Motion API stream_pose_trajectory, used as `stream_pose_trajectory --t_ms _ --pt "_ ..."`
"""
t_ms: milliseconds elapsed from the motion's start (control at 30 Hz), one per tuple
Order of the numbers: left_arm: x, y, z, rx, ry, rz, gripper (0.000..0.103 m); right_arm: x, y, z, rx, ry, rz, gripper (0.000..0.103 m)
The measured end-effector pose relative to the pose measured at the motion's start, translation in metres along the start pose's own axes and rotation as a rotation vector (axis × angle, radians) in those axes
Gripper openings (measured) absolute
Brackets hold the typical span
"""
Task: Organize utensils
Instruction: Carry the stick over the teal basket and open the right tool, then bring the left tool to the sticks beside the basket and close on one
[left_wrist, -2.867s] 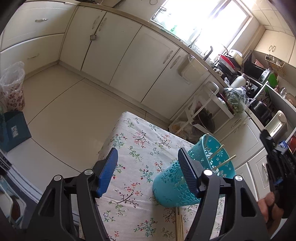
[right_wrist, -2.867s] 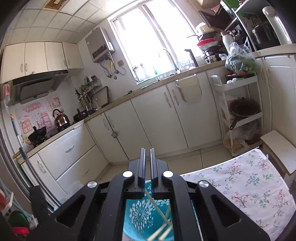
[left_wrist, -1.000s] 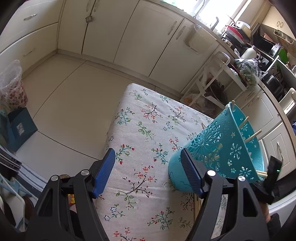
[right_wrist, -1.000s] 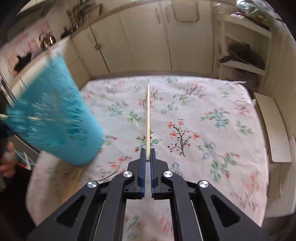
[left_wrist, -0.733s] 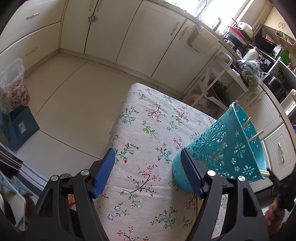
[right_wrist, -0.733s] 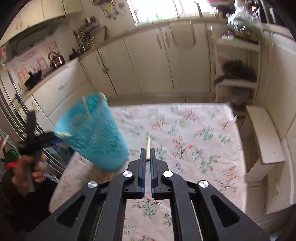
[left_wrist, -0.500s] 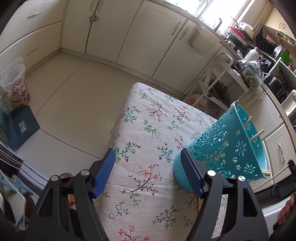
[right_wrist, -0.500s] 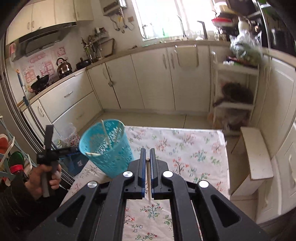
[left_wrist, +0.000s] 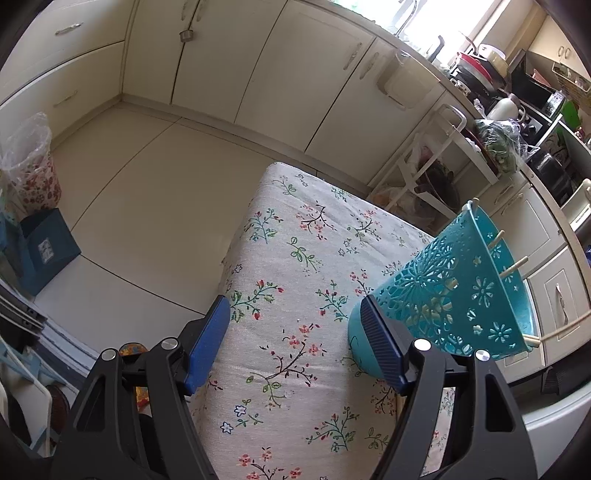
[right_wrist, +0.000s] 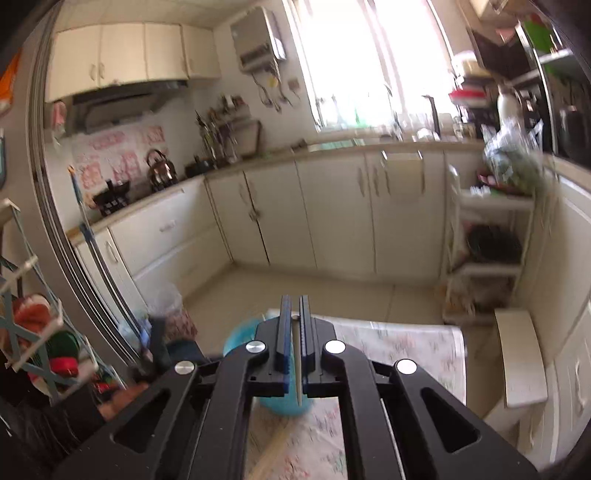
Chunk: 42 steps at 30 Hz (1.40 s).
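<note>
While my right gripper (right_wrist: 294, 317) pinches a single chopstick (right_wrist: 296, 363) between its pressed-together pads, the stick runs back along the fingers toward the camera and hangs above the teal basket (right_wrist: 243, 338), which shows blurred just beneath the fingertips. My left gripper (left_wrist: 295, 325) is spread wide and holds nothing; its right pad (left_wrist: 380, 347) sits just beside the basket's base. That basket (left_wrist: 454, 291) stands on the right part of the floral tablecloth (left_wrist: 291, 258), with several chopsticks (left_wrist: 513, 266) poking out past its rim. More sticks (right_wrist: 271, 452) lie on the cloth nearer to me. Cream cabinets (left_wrist: 303, 74) line the far side of the kitchen.
</note>
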<state>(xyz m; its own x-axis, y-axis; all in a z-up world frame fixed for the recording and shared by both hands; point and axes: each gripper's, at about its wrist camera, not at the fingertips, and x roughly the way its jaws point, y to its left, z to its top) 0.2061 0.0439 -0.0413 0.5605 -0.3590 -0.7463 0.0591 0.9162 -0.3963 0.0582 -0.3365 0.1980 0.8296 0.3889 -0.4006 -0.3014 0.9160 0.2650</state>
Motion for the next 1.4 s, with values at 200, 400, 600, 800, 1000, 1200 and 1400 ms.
stream_pose_trajectory --t_ms 200,400,600,800,1000,1200,1400 --pt "-0.002 -0.004 0.000 0.024 -0.007 0.008 0.070 0.021 0.018 0.032 -0.014 -0.052 0.044 0.005" --pt "-0.005 -0.007 -0.001 0.037 -0.008 0.002 0.071 0.089 0.033 0.010 -0.006 0.064 0.066 0.005" --pt "-0.005 -0.010 -0.002 0.050 -0.006 -0.001 0.072 0.154 0.037 -0.033 0.003 0.226 0.012 0.009" --pt "-0.005 -0.006 -0.001 0.042 -0.005 0.006 0.073 0.089 0.018 -0.061 0.158 -0.017 -0.082 0.034" --pt "-0.004 -0.011 -0.008 0.072 0.000 0.022 0.074 0.082 0.007 -0.188 0.235 0.234 -0.153 0.028" --pt "0.001 -0.018 -0.030 0.122 0.025 0.078 0.074 0.119 0.006 -0.261 0.274 0.441 -0.139 0.015" --pt "-0.001 -0.026 -0.067 0.154 0.058 0.084 0.074 0.123 0.011 -0.265 0.245 0.439 -0.137 0.015"
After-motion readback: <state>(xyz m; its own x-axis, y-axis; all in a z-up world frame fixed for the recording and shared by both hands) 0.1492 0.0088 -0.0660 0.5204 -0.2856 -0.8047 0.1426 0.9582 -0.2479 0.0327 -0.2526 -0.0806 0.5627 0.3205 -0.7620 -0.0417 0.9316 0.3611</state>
